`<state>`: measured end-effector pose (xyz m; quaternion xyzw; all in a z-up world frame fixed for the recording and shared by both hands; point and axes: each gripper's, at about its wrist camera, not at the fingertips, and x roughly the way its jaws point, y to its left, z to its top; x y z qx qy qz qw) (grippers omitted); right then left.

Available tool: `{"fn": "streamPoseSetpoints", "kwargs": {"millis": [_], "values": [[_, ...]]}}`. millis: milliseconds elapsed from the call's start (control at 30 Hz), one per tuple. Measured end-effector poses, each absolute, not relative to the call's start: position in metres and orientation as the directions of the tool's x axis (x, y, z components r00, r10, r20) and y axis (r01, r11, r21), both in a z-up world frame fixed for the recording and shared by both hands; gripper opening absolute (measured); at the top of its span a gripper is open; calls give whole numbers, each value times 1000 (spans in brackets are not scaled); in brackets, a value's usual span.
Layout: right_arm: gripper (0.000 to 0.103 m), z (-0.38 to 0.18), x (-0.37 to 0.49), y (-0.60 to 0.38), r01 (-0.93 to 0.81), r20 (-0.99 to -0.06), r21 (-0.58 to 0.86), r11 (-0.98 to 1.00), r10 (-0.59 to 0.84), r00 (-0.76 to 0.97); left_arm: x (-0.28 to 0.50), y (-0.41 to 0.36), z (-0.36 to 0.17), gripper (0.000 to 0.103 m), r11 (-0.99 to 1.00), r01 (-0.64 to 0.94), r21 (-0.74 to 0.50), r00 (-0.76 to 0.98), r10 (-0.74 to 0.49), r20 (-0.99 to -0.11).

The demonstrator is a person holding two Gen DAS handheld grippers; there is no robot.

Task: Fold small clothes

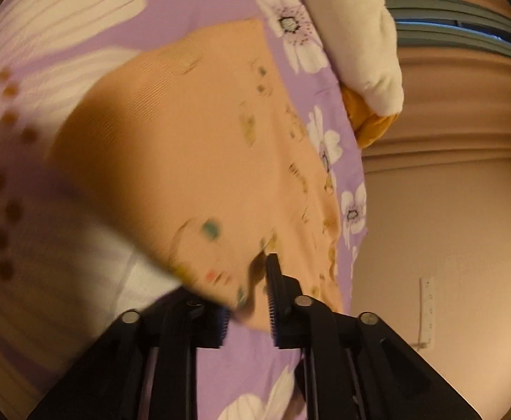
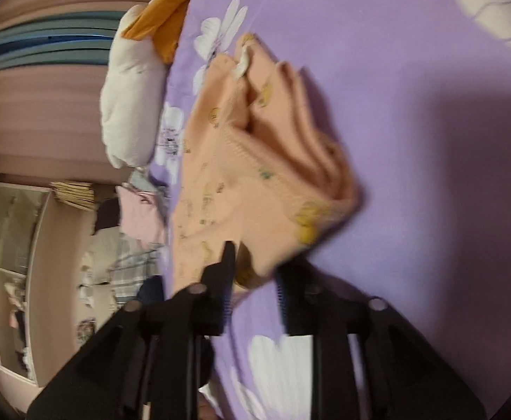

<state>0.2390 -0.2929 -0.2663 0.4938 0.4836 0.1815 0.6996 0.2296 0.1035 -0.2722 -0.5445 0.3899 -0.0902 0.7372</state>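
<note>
A peach printed garment (image 1: 199, 147) was seen on the purple floral sheet (image 1: 220, 7), its near edge gripped between the fingers of the left gripper (image 1: 246, 294) and right gripper (image 2: 255, 280), both partly closed on cloth. Stacked folds (image 2: 304, 147) appeared only in the right view.

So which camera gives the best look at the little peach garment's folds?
The right wrist view: the garment shows bunched folds and a hem seam fairly sharply. The left wrist view shows it as a flatter, blurred, partly shadowed sheet.
</note>
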Motion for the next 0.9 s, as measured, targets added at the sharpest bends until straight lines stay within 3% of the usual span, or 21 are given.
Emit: {"fn": "streamPoseSetpoints", "kwargs": {"millis": [67, 100, 233, 267, 300, 333, 400, 433, 467, 567, 667, 733, 867, 900], "values": [[51, -260, 246, -287, 228, -478, 878, 422, 737, 479, 242, 101, -267, 42, 385, -278, -880, 694, -553, -461], [52, -257, 252, -282, 224, -479, 877, 425, 734, 481, 248, 101, -265, 46, 377, -278, -884, 698, -552, -455], [53, -254, 279, -263, 250, -544, 838, 486, 696, 469, 269, 105, -270, 46, 374, -338, -864, 681, -536, -498], [52, -255, 284, -262, 259, -546, 836, 483, 690, 476, 276, 105, -274, 42, 372, -350, -860, 685, -525, -506], [52, -256, 287, -261, 265, -540, 840, 473, 684, 491, 282, 106, -275, 29, 377, -373, -848, 691, -497, -525], [48, -258, 292, -258, 268, -535, 843, 466, 680, 502, 287, 105, -276, 21, 393, -411, -822, 681, -467, -564], [34, -260, 300, -251, 256, -548, 832, 491, 658, 517, 295, 100, -276, 16, 425, -445, -788, 671, -425, -608], [10, -261, 304, -248, 242, -573, 810, 534, 632, 522, 295, 95, -273, 16, 459, -450, -766, 678, -383, -628], [8, -265, 308, -243, 245, -630, 759, 603, 584, 513, 294, 91, -271, 14, 483, -454, -749, 683, -352, -640], [10, -264, 308, -248, 215, -597, 785, 581, 617, 513, 278, 80, -248, 12, 583, -467, -665, 672, -254, -695], [10, -258, 288, -277, 176, -426, 902, 395, 742, 518, 244, 79, -222, 12, 617, -360, -700, 725, -287, -626], [9, -246, 266, -293, 130, -396, 912, 389, 754, 525, 214, 71, -213, 12, 655, -301, -693, 722, -319, -614], [10, -249, 216, -298, 107, -562, 814, 571, 726, 397, 179, 61, -242, 12, 743, -303, -597, 613, -328, -719], [9, -257, 198, -303, 114, -572, 809, 577, 728, 378, 170, 65, -250, 13, 725, -290, -625, 611, -362, -704]]}}
